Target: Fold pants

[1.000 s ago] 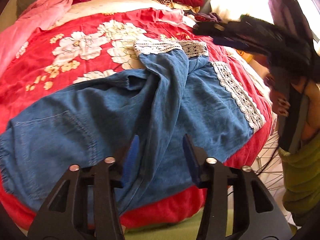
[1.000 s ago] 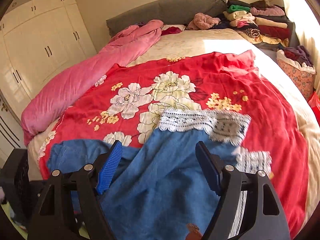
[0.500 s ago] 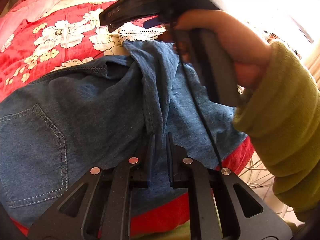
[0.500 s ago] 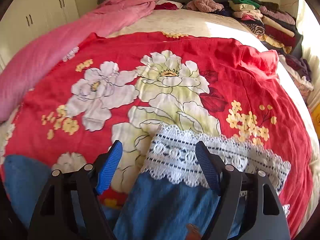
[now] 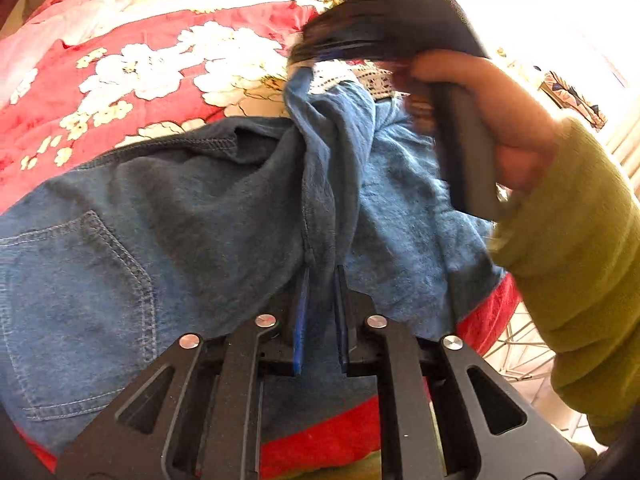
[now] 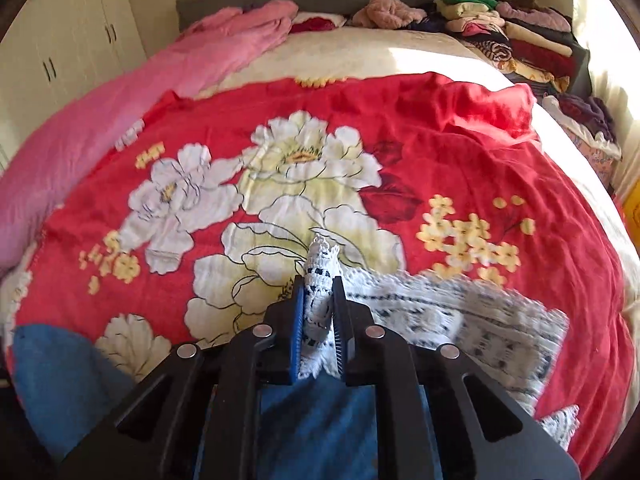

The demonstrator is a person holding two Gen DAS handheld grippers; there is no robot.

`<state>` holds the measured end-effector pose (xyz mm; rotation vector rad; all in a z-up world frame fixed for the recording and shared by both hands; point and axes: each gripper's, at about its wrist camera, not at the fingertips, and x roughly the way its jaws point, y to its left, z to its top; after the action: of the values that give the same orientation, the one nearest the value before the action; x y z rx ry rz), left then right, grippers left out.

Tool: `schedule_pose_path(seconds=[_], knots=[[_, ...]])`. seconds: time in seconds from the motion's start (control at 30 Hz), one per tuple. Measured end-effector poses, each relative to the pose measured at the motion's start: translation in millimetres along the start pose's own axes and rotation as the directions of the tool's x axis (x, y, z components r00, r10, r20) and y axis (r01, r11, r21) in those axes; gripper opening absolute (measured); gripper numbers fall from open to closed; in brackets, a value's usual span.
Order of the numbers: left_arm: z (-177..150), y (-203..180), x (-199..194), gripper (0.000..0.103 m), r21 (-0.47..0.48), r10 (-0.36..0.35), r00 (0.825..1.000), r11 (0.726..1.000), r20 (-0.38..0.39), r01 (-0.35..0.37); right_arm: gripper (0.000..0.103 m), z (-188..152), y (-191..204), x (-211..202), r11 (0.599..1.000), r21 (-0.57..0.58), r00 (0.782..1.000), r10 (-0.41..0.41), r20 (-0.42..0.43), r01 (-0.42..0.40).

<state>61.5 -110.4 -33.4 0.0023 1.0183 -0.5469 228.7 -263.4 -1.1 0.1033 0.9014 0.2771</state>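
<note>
The left gripper (image 5: 320,312) stays clamped on the crotch seam of the pants (image 5: 168,248), spread on the bed (image 6: 460,152). Farther out, the right gripper (image 6: 318,320), open a moment ago, now pinches the lace hem (image 6: 440,304), so a fold can begin.

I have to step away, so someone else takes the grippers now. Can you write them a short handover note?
Left gripper: shut on a denim fold near the pants' crotch seam.
Right gripper: shut on the white lace hem of one leg.
The pants lie spread on the red floral blanket on the bed.
Done: both grips taken.
Left: probably carry the hem over for the fold, then smooth.
</note>
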Motion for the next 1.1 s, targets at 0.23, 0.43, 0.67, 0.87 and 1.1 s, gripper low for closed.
schedule_pose_path(seconds=[0.23, 0.43, 0.67, 0.87, 1.1], knots=[[3, 1, -5, 0.031, -0.016, 0.028, 0.999, 0.999, 0.030, -0.028, 0.012, -23, -46, -69, 0.989, 0.121, 0.993, 0.075, 0.091, -0.085], [6, -1, -2, 0.032, -0.008, 0.053, 0.998, 0.999, 0.034, -0.053, 0.012, -65, -84, -128, 0.967, 0.221, 0.980, 0.084, 0.182, -0.124], [6, -19, 5, 0.003, 0.098, 0.106, 0.994, 0.989, 0.021, -0.108, 0.012, -112, -109, -172, 0.961, 0.261, 0.980, 0.042, 0.193, -0.092], [-4, -32, -6, 0.000, 0.185, 0.142, 0.989, 0.972, 0.033, -0.145, 0.012, -147, -113, -179, 0.959, 0.277, 0.990, 0.030, 0.136, -0.067], [-17, -36, -23, 0.000, 0.222, 0.130, 0.991, 0.966, 0.041, -0.136, 0.012, -186, -111, -186, 0.952, 0.300, 0.997, 0.051, 0.062, -0.067]])
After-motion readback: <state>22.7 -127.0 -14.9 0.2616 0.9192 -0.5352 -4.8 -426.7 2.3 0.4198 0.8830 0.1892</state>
